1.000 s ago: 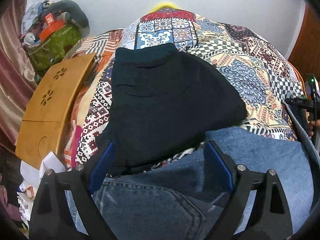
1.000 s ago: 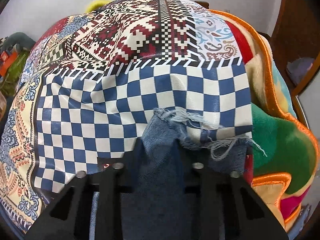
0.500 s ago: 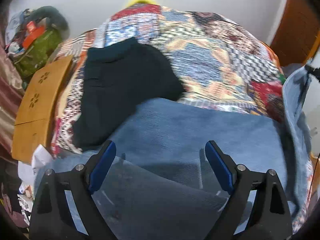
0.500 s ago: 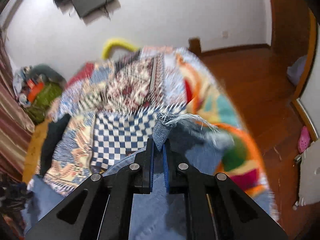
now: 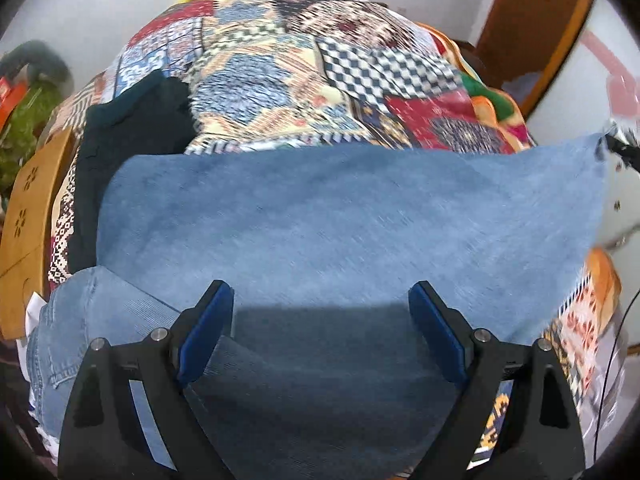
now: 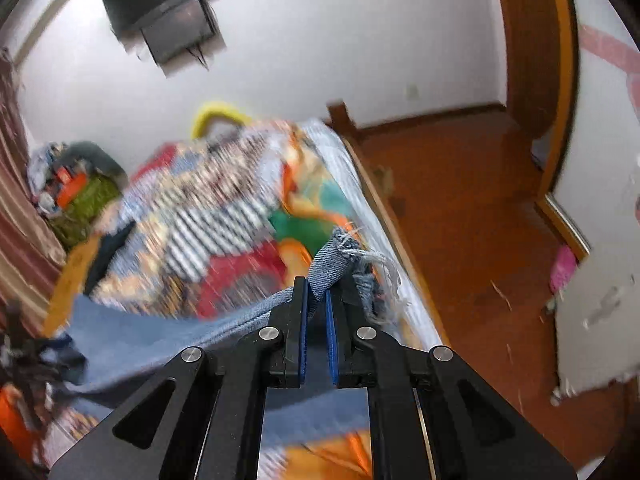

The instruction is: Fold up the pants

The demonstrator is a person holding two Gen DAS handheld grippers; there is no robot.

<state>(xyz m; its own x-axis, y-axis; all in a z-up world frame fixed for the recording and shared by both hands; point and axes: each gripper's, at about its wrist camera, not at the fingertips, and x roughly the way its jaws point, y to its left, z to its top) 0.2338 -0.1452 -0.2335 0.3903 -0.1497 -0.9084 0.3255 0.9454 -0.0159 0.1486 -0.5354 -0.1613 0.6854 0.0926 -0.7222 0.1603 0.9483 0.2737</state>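
Note:
Blue jeans lie over the patchwork bed, with one leg lifted and stretched toward the right. My right gripper is shut on the frayed hem of that leg and holds it up above the bed's right side. My left gripper is open, its blue pads spread wide just above the jeans' upper part, holding nothing. The right gripper shows small at the far right of the left wrist view.
A dark folded garment lies on the patchwork quilt at the left. A wooden lap table stands at the bed's left edge. Wooden floor and a door frame are to the right.
My right gripper has closed on the jeans hem and lifted it high off the bed, swinging right. The leg now spreads across the left wrist view, covering more of the dark garment.

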